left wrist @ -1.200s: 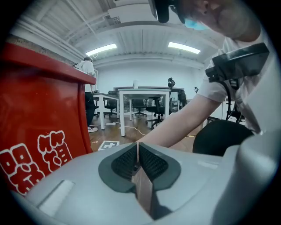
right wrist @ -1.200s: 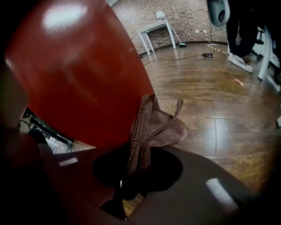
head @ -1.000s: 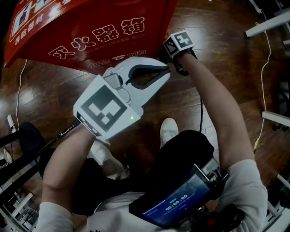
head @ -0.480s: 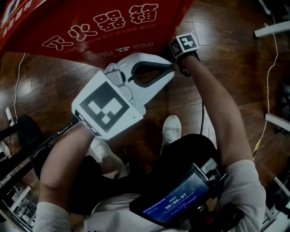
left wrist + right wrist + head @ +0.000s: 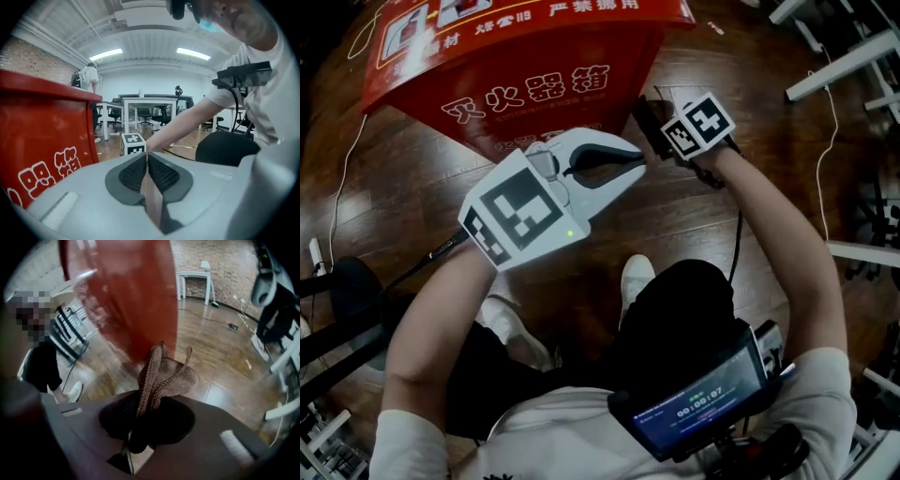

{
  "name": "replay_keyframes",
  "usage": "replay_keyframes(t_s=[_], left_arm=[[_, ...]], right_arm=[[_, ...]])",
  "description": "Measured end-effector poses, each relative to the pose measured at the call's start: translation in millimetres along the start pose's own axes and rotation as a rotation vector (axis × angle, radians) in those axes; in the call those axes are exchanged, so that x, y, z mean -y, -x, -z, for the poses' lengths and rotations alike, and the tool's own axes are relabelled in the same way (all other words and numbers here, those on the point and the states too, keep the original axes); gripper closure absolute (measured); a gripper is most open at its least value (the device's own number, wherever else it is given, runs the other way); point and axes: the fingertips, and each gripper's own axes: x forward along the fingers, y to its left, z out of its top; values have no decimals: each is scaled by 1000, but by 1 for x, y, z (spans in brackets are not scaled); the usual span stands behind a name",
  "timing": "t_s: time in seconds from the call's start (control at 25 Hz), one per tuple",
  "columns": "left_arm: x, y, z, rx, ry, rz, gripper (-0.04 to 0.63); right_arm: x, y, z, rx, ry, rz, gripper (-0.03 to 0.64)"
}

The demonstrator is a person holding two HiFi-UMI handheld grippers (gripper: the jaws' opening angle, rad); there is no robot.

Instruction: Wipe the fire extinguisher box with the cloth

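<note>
The red fire extinguisher box with white characters stands on the wooden floor at the top of the head view. My right gripper is at the box's lower right edge, and its marker cube faces up. In the right gripper view it is shut on a brown knitted cloth, which bunches up just in front of the blurred red box. My left gripper hovers below the box front, shut with nothing in it. In the left gripper view its pads meet, with the box at the left.
A dark wooden floor surrounds the box. White table frames and a cable lie to the right. The wearer's white shoes are below the grippers. Desks and office chairs stand behind, with a white table by the brick wall.
The head view has tipped up, so the box's top face shows now. The right gripper sits a little lower and further right in view. The left gripper has barely moved.
</note>
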Motion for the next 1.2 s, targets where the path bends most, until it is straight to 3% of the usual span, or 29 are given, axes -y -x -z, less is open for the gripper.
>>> replay_keyframes(t_s=[0.36, 0.52, 0.64, 0.84, 1.2], left_arm=[[51, 20, -53, 39, -44, 131, 581], [71, 34, -57, 57, -42, 172, 581], [77, 41, -50, 71, -22, 189, 581], [77, 57, -31, 60, -4, 179, 581], [57, 78, -7, 59, 32, 137, 581]], right_arm=[[-111, 151, -66, 96, 526, 24, 541], [-143, 187, -110, 173, 781, 134, 541], [-151, 190, -133, 176, 932, 224, 541], [-150, 162, -141, 136, 1068, 289, 541], [-144, 94, -120, 39, 1134, 277, 541]])
